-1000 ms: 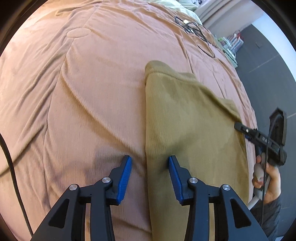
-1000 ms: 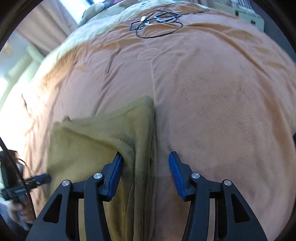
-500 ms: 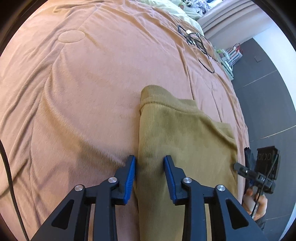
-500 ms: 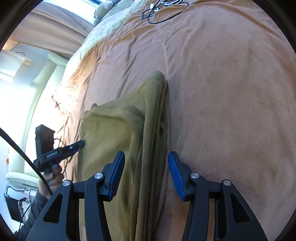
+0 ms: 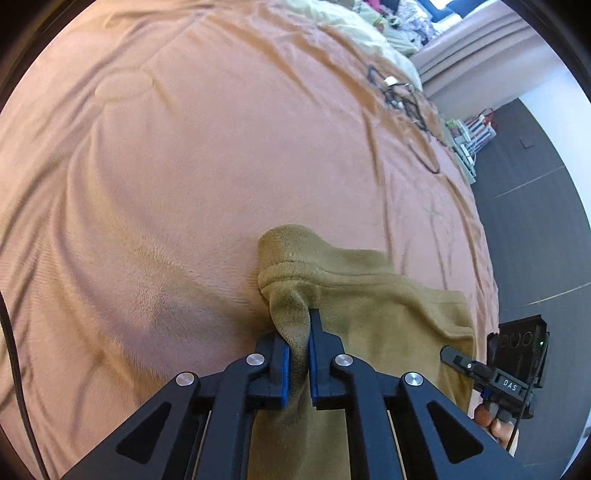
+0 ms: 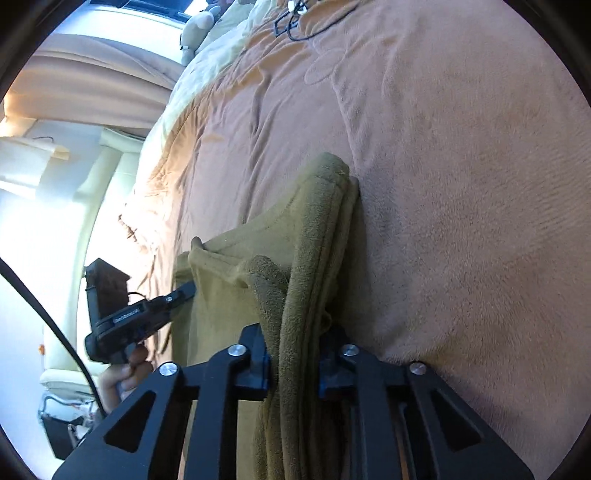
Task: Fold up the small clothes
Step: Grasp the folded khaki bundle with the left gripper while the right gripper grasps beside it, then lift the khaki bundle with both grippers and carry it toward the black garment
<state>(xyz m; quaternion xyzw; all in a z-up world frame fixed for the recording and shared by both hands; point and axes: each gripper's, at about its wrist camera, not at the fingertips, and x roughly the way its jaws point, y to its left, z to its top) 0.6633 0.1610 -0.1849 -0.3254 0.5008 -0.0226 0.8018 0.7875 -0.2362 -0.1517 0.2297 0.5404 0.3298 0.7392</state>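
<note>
An olive fleece garment (image 5: 373, 314) lies folded on the peach bed cover (image 5: 184, 184). My left gripper (image 5: 299, 343) is shut on the garment's left edge near its far corner, and the cloth bunches up between the blue pads. In the right wrist view the garment (image 6: 321, 221) shows its stacked folded edge. My right gripper (image 6: 293, 369) is closing its jaws on that thick edge, and the pads press the cloth. Each gripper shows in the other's view: the right one (image 5: 458, 360) at the garment's right side, the left one (image 6: 184, 291) at its left side, each in a hand.
Black cables (image 5: 406, 103) lie on the cover at the far end, near pale green bedding (image 5: 351, 22). Right of the bed are dark floor (image 5: 535, 221) and a small rack (image 5: 472, 133). A pale armchair (image 6: 110, 166) stands left of the bed.
Both grippers went from open astride the garment's edges to closed on them. The left one slid forward toward the far corner, the right one dipped lower, and the cloth bunched up.
</note>
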